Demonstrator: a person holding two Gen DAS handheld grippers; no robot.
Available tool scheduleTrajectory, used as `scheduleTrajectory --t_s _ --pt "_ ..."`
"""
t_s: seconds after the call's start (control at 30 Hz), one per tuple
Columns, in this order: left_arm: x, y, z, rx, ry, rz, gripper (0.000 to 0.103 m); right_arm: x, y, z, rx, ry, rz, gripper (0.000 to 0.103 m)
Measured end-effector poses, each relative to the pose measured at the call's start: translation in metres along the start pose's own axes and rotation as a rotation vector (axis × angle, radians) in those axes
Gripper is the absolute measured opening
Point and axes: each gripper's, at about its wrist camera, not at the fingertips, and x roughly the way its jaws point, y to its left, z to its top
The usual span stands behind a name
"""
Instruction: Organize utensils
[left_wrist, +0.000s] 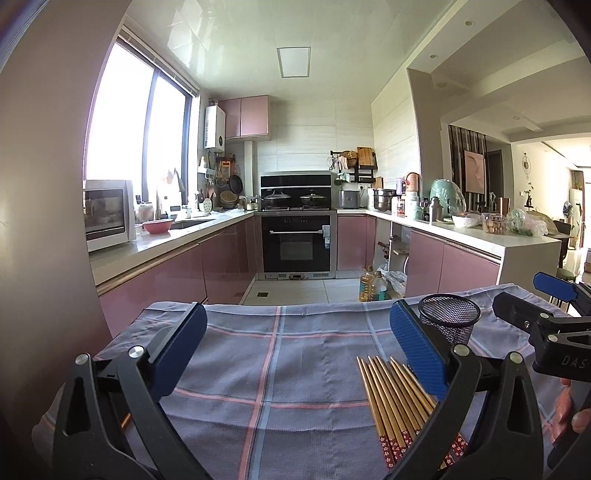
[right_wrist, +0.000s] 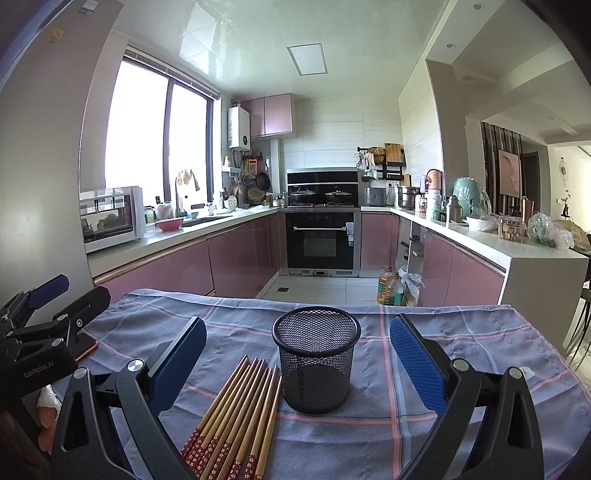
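Several wooden chopsticks (right_wrist: 236, 413) with red flowered ends lie side by side on the checked cloth (right_wrist: 332, 443), just left of an upright, empty black mesh cup (right_wrist: 316, 363). My right gripper (right_wrist: 298, 356) is open and empty, its jaws either side of the cup and chopsticks, held back from them. My left gripper (left_wrist: 298, 343) is open and empty over bare cloth; the chopsticks (left_wrist: 395, 402) lie by its right finger, which partly hides them. The mesh cup (left_wrist: 448, 319) stands beyond that finger. Each gripper shows at the edge of the other's view: the right gripper (left_wrist: 546, 306) and the left gripper (right_wrist: 55, 299).
The checked cloth (left_wrist: 277, 369) covers a table whose far edge faces a kitchen with pink cabinets and an oven (right_wrist: 319, 240). Oil bottles (right_wrist: 389, 288) stand on the floor beyond the table. A brown flat object (right_wrist: 86, 349) lies on the cloth at the left.
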Motion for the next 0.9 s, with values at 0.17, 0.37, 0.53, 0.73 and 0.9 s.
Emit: scheduleTrajectory --t_s 0.17,0.37,0.53,0.73,0.9 --pt "-0.0025 -0.0029 -0.0007 0.004 -0.013 -0.008 0.098 -0.0002 -0.0019 -0.0017 0.007 -0.003 -0.008 0.096" --pt "-0.0011 -0.0047 -0.0010 0.008 -0.022 -0.013 0.098 -0.0010 -0.0022 -0.0022 0.005 -0.011 -0.010 0.096" --pt "-0.0016 -0.0062 -0.0016 0.008 -0.023 -0.016 0.098 0.0002 -0.0024 -0.0024 0.011 -0.011 -0.007 0.096" --pt "-0.0014 -0.0064 -0.0012 0.006 -0.025 -0.016 0.098 0.0006 -0.0028 -0.0034 0.013 -0.011 -0.006 0.096" --pt "-0.0008 -0.0076 -0.0004 0.004 -0.025 -0.020 0.098 0.0021 -0.0024 -0.0043 0.013 -0.008 -0.006 0.096"
